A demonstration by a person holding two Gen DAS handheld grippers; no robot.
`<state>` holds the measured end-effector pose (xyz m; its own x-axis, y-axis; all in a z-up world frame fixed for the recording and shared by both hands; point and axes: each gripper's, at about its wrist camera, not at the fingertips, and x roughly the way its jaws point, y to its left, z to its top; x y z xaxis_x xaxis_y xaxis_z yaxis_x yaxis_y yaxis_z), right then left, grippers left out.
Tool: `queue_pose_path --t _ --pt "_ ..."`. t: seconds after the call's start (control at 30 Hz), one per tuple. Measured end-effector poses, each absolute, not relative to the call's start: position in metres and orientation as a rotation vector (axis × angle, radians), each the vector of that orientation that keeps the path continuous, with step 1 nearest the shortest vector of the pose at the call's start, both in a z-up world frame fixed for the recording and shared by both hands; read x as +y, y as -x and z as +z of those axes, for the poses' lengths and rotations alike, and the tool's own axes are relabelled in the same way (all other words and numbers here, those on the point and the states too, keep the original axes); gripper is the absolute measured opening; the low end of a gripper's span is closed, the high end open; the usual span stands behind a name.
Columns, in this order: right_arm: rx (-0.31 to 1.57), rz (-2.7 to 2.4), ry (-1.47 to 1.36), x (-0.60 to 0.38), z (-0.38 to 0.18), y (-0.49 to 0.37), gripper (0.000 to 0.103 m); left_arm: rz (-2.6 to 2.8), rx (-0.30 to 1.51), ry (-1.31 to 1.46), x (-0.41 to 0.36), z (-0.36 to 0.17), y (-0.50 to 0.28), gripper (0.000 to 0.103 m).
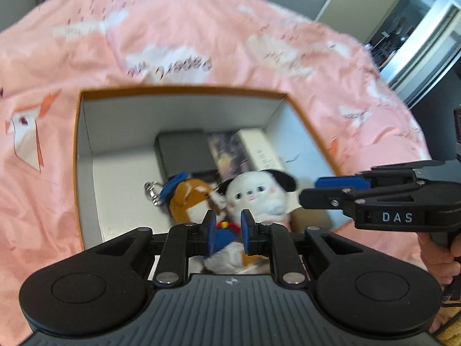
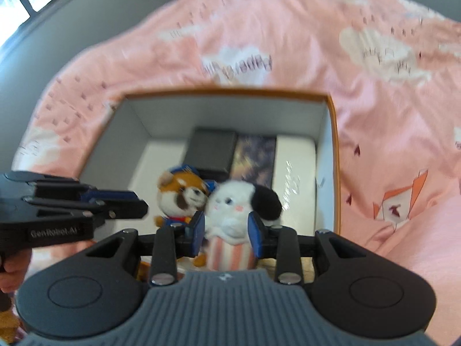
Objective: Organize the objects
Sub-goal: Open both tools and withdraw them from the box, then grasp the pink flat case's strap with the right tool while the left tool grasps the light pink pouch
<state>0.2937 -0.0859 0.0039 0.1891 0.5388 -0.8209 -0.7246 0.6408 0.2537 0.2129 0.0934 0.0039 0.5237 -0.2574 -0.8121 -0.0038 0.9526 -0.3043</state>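
Left gripper (image 1: 228, 232): nearest item in its own view, jaws clamped on the blue body of the fox plush (image 1: 198, 201), which stands upright, long axis vertical, head above the pads.

Right gripper (image 2: 226, 229): jaws part closed and pressing the striped lower body of the dog plush (image 2: 233, 213), likewise upright.

Plushes: side by side, touching at the heads, fox to the left of dog, each directly ahead of its own gripper, over the near edge of the box (image 1: 184, 90).

Box: open-topped, on the pink bedspread (image 1: 201, 28). Its floor lies below and beyond both toys. Free floor lies along the left wall.

Far right corner of box: dark case (image 2: 211, 151), picture book (image 2: 255, 158) and white package (image 2: 295, 170), packed in a row.
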Motion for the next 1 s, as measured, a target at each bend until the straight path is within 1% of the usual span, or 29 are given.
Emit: queue_pose_path --t 0.2,0.33,0.5,0.67,0.7,0.73,0.77,0.8,0.83,1.0 --pt "0.896 0.965 0.119 -0.108 0.037 -0.248 0.035 -0.158 0.910 0.299 0.088 0.038 -0.168 0.019" --pt "0.880 0.975 0.046 -0.121 0.037 -0.220 0.035 -0.100 0.880 0.332 0.096 0.045 -0.134 0.019" --pt "0.964 0.968 0.014 -0.123 0.009 -0.188 0.035 -0.009 0.919 0.394 0.107 0.030 -0.102 0.019" --pt "1.068 0.940 0.085 -0.113 -0.030 -0.162 0.036 0.044 0.993 0.423 0.111 0.001 -0.079 0.019" --pt "1.091 0.948 0.081 -0.113 -0.036 -0.159 0.036 0.060 1.010 0.435 0.112 -0.005 -0.074 0.019" --pt "1.111 0.951 0.076 -0.112 -0.041 -0.158 0.041 0.076 1.027 0.446 0.114 -0.011 -0.069 0.019" --pt "1.121 0.948 0.075 -0.111 -0.045 -0.155 0.044 0.095 1.040 0.456 0.116 -0.017 -0.065 0.021" --pt "1.126 0.949 0.084 -0.109 -0.048 -0.152 0.045 0.115 1.047 0.472 0.119 -0.022 -0.060 0.023" --pt "1.128 0.958 0.095 -0.105 -0.049 -0.149 0.047 0.128 1.048 0.493 0.123 -0.026 -0.056 0.027" --pt "1.121 1.006 0.153 -0.088 -0.055 -0.134 0.049 0.170 1.025 0.573 0.135 -0.036 -0.047 0.028"
